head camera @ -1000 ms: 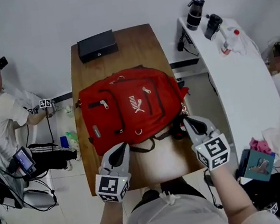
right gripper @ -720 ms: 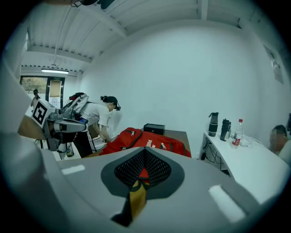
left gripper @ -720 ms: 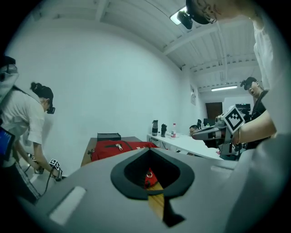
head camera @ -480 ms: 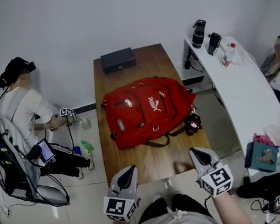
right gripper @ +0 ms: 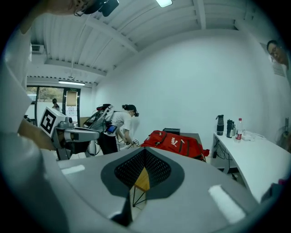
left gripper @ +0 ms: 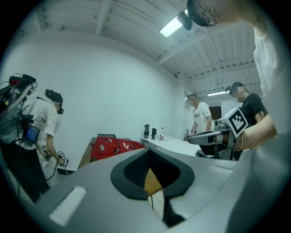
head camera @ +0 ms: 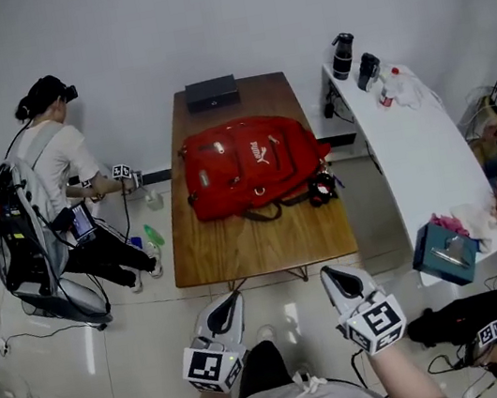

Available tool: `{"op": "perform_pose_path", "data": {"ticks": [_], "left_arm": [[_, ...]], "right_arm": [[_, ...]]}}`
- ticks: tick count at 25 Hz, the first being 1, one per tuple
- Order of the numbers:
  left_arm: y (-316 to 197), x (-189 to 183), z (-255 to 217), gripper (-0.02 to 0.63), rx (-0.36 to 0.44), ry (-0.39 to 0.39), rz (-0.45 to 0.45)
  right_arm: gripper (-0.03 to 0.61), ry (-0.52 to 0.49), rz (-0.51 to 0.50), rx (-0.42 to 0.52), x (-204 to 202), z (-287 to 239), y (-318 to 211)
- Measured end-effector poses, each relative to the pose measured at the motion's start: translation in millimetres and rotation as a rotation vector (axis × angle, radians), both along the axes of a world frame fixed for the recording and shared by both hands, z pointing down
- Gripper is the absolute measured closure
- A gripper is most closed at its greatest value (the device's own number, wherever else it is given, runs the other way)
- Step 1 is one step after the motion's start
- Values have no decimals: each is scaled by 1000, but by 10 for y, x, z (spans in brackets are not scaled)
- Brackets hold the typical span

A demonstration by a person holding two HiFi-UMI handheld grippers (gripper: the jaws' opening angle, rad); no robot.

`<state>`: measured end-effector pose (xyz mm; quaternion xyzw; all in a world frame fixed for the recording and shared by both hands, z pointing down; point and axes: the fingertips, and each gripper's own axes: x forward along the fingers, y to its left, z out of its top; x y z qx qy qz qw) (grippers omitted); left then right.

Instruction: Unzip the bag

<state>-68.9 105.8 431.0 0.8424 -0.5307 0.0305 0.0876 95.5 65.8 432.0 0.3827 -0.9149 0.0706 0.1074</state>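
Observation:
A red backpack (head camera: pixel 249 163) lies flat on the wooden table (head camera: pixel 238 248), toward its far half, its zippers shut as far as I can see. In the left gripper view the red backpack (left gripper: pixel 111 146) is small and far off; in the right gripper view the red backpack (right gripper: pixel 175 143) is also distant. My left gripper (head camera: pixel 227 309) and right gripper (head camera: pixel 333 280) hang well short of the table's near edge, over the floor, both shut and empty.
A black box (head camera: pixel 212 92) sits at the table's far end. A small black object (head camera: pixel 322 190) lies by the bag's right corner. A white counter (head camera: pixel 412 155) with bottles (head camera: pixel 342 56) runs along the right. A person (head camera: pixel 53 170) stands at the left; other people are at the right.
I have backed away from the table: the grippers, which were beside the bag's near edge, now hang over the floor in front of it. The bag stayed put.

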Motion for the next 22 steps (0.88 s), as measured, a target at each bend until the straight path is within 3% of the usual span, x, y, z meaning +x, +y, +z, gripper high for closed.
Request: {"op": "perform_pose_path", "data": {"ticks": [3, 9, 22], "left_arm": [[467, 147, 11, 607, -13, 52, -37], [1139, 357, -71, 607, 11, 54, -49], [1356, 207, -416, 607, 87, 21, -5]], "right_arm": [[571, 14, -41, 0, 155, 19, 446], [571, 16, -74, 19, 391, 31, 1055], [571, -5, -96, 69, 50, -279, 1373]]}}
